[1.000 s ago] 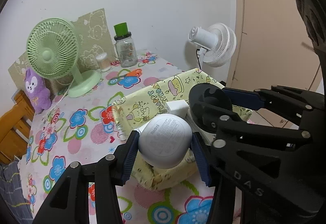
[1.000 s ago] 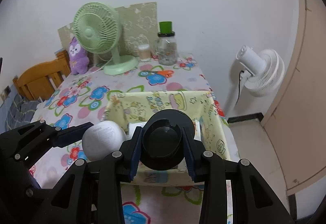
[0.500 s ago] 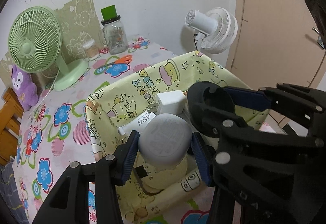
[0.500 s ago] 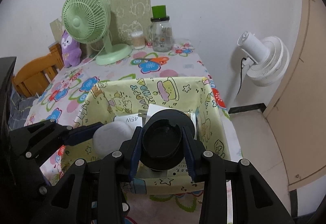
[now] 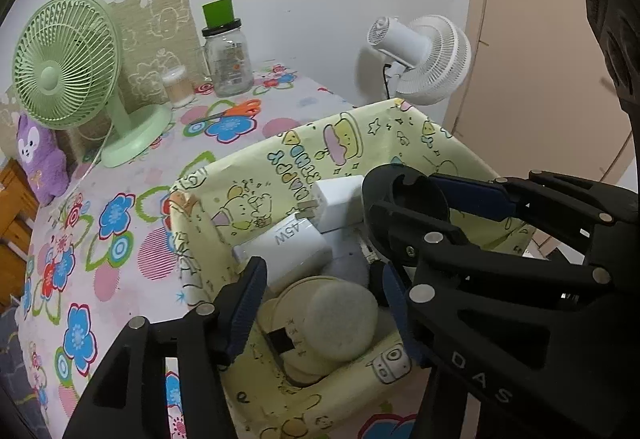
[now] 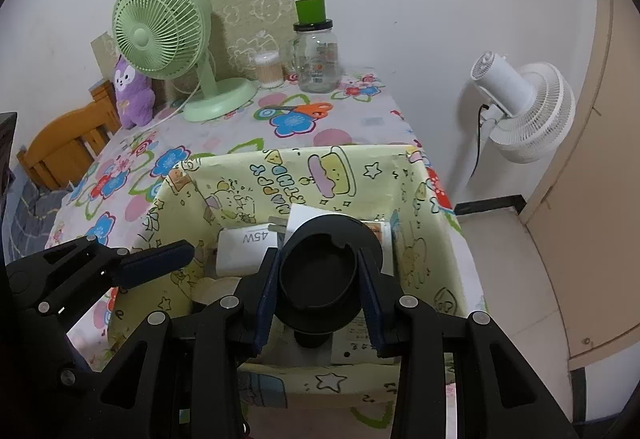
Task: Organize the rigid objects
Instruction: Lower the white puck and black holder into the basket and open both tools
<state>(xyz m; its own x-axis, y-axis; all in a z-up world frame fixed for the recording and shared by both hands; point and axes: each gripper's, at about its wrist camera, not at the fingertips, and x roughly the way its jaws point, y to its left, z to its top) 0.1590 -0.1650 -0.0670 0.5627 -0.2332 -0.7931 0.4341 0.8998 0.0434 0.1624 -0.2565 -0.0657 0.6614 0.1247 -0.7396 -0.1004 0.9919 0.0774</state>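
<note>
While the left tongs point(image 5: 320, 303) are hanging released low in the left wrist view, a white puck point(image 5: 340, 323) is lying between their spread pads without touching either, down inside the yellow bin point(image 5: 352, 143). It is resting on a cream disc point(image 5: 288, 303) at the bin's near end. Just above it in the frame, a white charger point(image 5: 286, 245) marked 45W is leaning against a second white block point(image 5: 340, 203).

At the centre of the right wrist view, the right tongs point(image 6: 318, 279) are clenching a black ring point(image 6: 320, 275), both blue pads pressing its sides, and are holding it over the bin's right half.

Beyond the bin, on the flowered counter point(image 6: 132, 175), a green fan point(image 6: 160, 27) is standing at upper left, with a purple plush point(image 6: 132, 91) beside it, a jar point(image 6: 318, 55) with a green cap at top centre, and orange scissors point(image 6: 304, 109) lying below the jar. A white fan point(image 6: 520, 111) is standing at the right, off the counter.
</note>
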